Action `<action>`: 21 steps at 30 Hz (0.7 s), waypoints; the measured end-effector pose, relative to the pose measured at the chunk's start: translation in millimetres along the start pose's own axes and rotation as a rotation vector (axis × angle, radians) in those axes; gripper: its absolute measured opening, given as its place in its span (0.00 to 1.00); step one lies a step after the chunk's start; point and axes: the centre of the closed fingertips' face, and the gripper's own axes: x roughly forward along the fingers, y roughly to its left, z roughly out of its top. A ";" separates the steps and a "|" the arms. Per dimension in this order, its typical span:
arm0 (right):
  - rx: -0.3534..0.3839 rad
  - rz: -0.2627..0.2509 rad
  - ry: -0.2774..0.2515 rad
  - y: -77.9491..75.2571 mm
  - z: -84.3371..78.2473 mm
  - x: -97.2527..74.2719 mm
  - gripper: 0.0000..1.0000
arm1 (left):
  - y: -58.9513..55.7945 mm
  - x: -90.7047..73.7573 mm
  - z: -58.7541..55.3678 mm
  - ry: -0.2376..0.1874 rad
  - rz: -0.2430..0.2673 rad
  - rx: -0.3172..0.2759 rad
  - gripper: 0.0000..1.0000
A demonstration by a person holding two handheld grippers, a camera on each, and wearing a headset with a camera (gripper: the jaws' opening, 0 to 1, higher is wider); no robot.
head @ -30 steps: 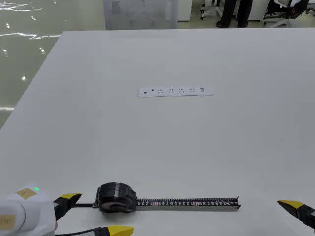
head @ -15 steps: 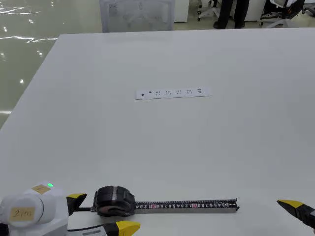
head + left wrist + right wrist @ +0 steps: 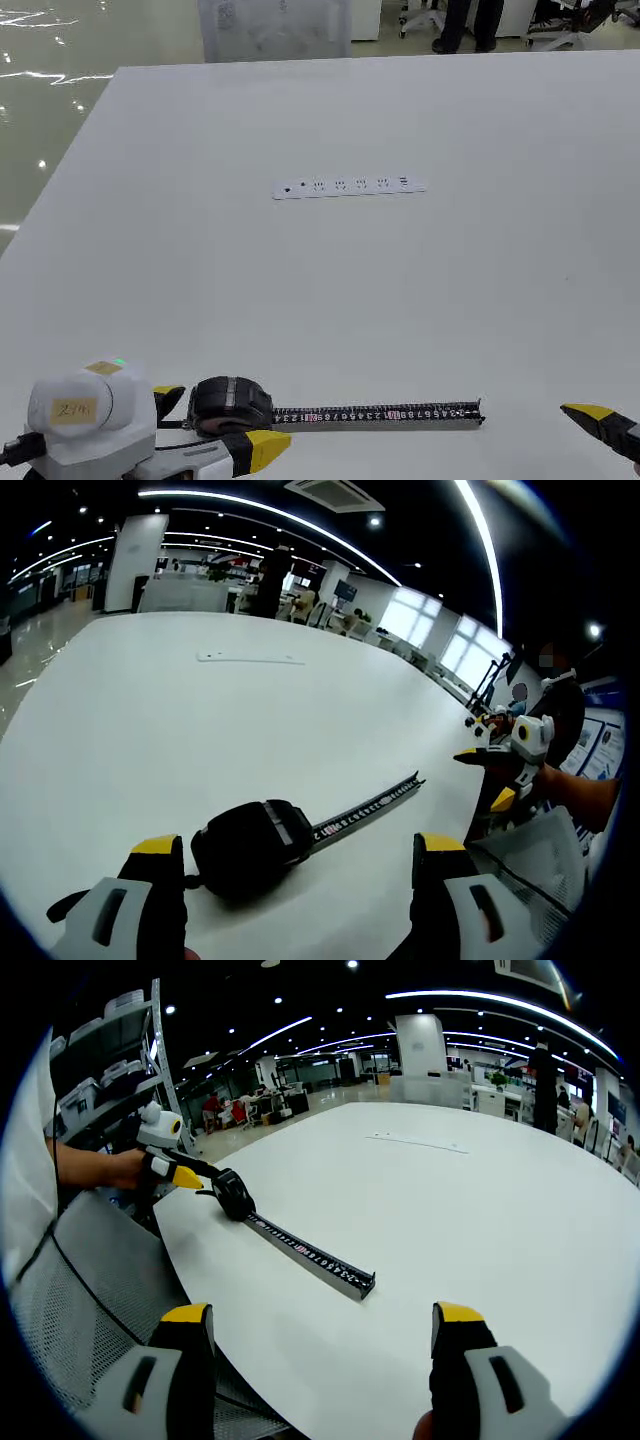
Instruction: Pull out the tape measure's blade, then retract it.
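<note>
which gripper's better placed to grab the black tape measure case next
Left. The left gripper has its open jaws on either side of the black tape measure case. The right gripper is open and apart from it, short of the far end of the extended numbered blade.

Head view: looks down on the tape measure (image 3: pixel 232 405) from above. Left gripper view: faces along it, close behind its case (image 3: pixel 250 845). Right gripper view: faces its blade tip (image 3: pixel 365 1282), farther off. Shared throughout.

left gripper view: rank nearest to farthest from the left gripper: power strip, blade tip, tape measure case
1. tape measure case, between the open jaws
2. blade tip, ahead to the right
3. power strip, far ahead
</note>
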 end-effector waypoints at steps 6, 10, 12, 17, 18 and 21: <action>0.003 -0.001 0.002 1.2 1.1 0.3 0.91 | 3.2 3.0 -6.1 0.015 0.013 -0.007 0.89; 0.003 0.001 0.004 1.4 1.3 1.4 0.91 | 2.8 4.8 -7.2 0.017 0.015 -0.019 0.88; 0.002 0.002 0.004 1.2 1.2 2.1 0.91 | 2.5 6.2 -8.4 0.023 0.017 -0.018 0.88; -0.001 0.005 0.002 2.0 2.6 2.6 0.91 | 2.2 6.7 -9.4 0.026 0.018 -0.022 0.87; 0.000 0.005 0.002 2.1 2.7 2.7 0.91 | 2.1 6.6 -9.5 0.026 0.019 -0.023 0.87; 0.000 0.007 -0.001 3.3 3.9 3.7 0.90 | 1.8 6.7 -9.0 0.023 0.025 -0.028 0.87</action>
